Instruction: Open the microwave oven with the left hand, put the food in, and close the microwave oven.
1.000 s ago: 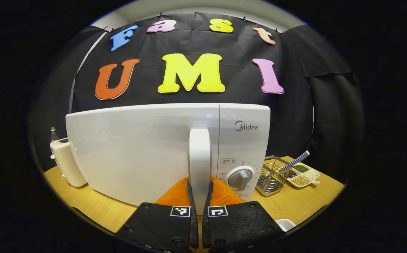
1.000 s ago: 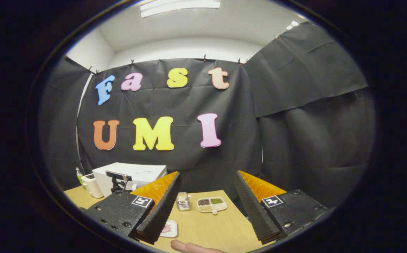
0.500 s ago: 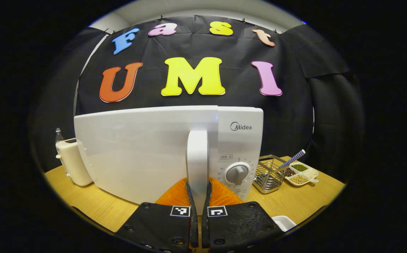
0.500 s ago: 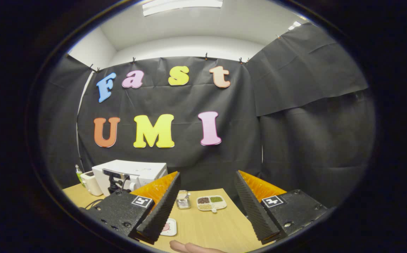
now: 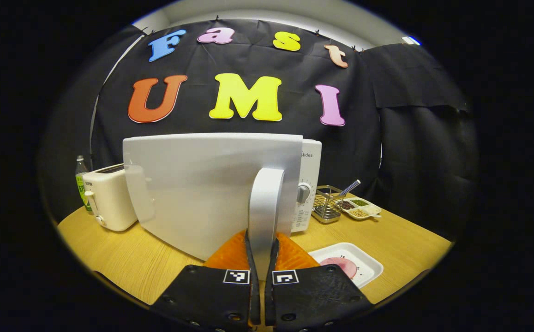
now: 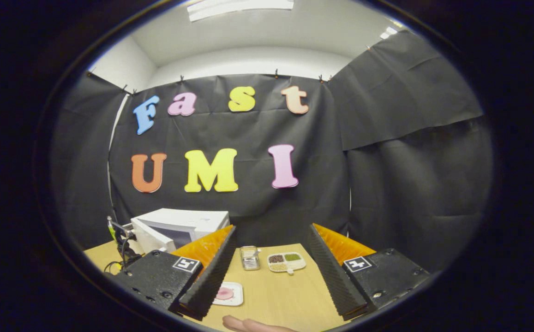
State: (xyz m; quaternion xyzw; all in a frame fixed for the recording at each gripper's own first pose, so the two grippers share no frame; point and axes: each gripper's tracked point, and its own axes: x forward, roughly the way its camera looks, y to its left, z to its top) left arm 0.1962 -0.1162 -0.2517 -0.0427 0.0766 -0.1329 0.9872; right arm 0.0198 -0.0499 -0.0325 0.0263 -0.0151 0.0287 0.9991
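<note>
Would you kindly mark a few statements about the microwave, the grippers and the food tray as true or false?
1. The left gripper is shut on the microwave door handle. True.
2. The microwave door is fully closed. False: it stands partly swung open.
3. The right gripper holds the food tray. False: it is open, and the tray lies on the table.
4. A toaster stands beside the microwave. True.

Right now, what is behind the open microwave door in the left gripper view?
Behind the door, whose handle the left gripper clamps, the microwave's control panel with its dial shows at the right edge. The door covers the cavity, so its contents cannot be seen.
</note>
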